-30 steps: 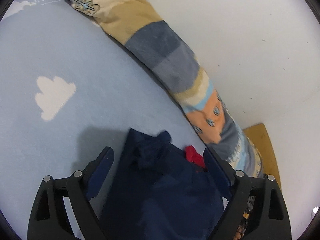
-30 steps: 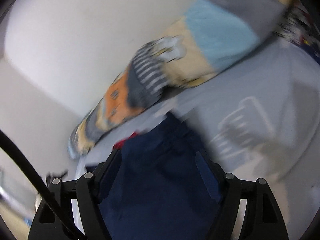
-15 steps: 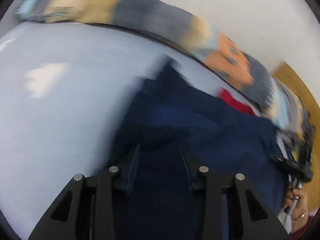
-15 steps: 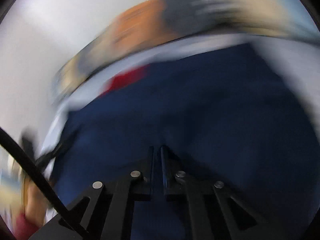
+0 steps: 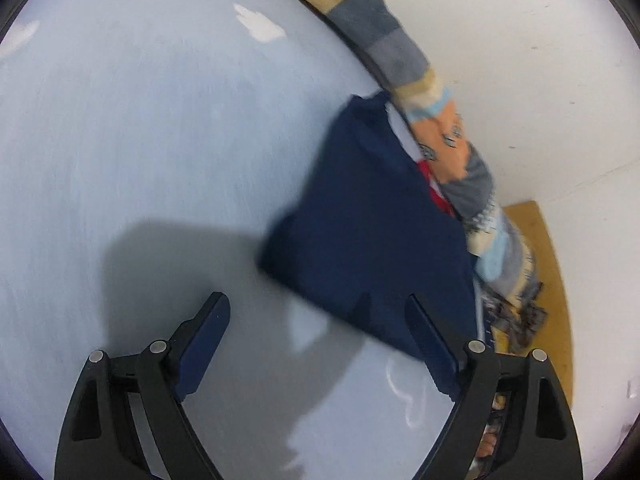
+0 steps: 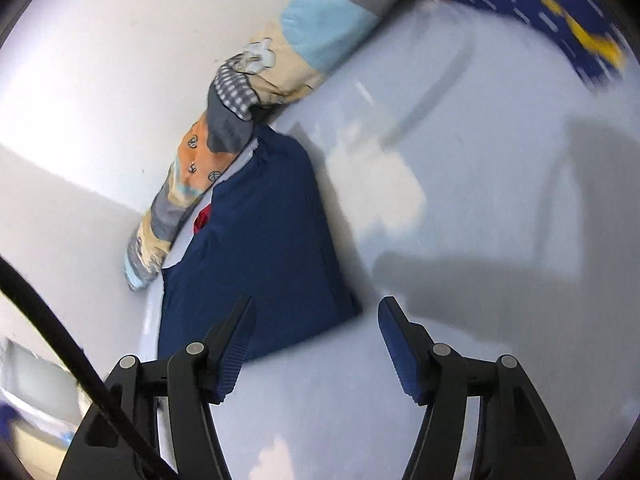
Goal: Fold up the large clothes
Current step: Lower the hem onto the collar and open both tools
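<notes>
Right in front of me, my left gripper [image 5: 316, 320] has its jaws wide apart with only bed sheet [image 5: 140, 140] between them; they have just been opening. My right gripper [image 6: 316, 320] has just been opening too, and nothing sits between its jaws either. A little past them, the blue garment [image 5: 372, 224] lies folded flat on the sheet, not held by anything. I see a bit of red cloth [image 5: 434, 192] peeking out at its far edge. Behind it, a long patchy blanket roll [image 5: 456, 152] touches the garment's far side and runs along the white wall [image 5: 540, 60].
</notes>
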`<move>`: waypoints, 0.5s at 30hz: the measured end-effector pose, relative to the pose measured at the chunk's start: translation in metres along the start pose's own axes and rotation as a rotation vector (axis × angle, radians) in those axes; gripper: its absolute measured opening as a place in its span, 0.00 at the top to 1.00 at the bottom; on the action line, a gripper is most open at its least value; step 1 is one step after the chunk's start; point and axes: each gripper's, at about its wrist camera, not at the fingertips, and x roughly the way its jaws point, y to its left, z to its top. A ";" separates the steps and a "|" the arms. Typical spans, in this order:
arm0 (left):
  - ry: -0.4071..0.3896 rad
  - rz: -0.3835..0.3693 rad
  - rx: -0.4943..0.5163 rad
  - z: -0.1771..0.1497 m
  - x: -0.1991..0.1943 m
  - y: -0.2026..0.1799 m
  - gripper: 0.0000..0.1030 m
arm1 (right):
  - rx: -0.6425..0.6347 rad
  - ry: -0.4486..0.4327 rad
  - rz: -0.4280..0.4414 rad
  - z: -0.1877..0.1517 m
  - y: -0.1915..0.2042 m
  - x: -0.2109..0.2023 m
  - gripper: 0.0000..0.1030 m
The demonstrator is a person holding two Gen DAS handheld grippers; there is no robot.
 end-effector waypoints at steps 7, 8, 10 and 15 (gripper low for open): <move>-0.051 -0.002 -0.015 -0.002 0.030 -0.025 0.07 | 0.093 -0.012 0.096 -0.022 0.002 0.031 0.33; -0.046 0.001 -0.022 0.004 0.039 -0.027 0.07 | 0.093 -0.011 0.127 -0.016 0.008 0.040 0.33; -0.053 0.001 -0.041 0.019 0.057 -0.033 0.00 | 0.090 -0.011 0.124 -0.007 0.017 0.061 0.34; -0.177 0.045 -0.056 0.045 0.081 -0.051 0.46 | 0.057 -0.010 0.157 0.013 0.039 0.110 0.81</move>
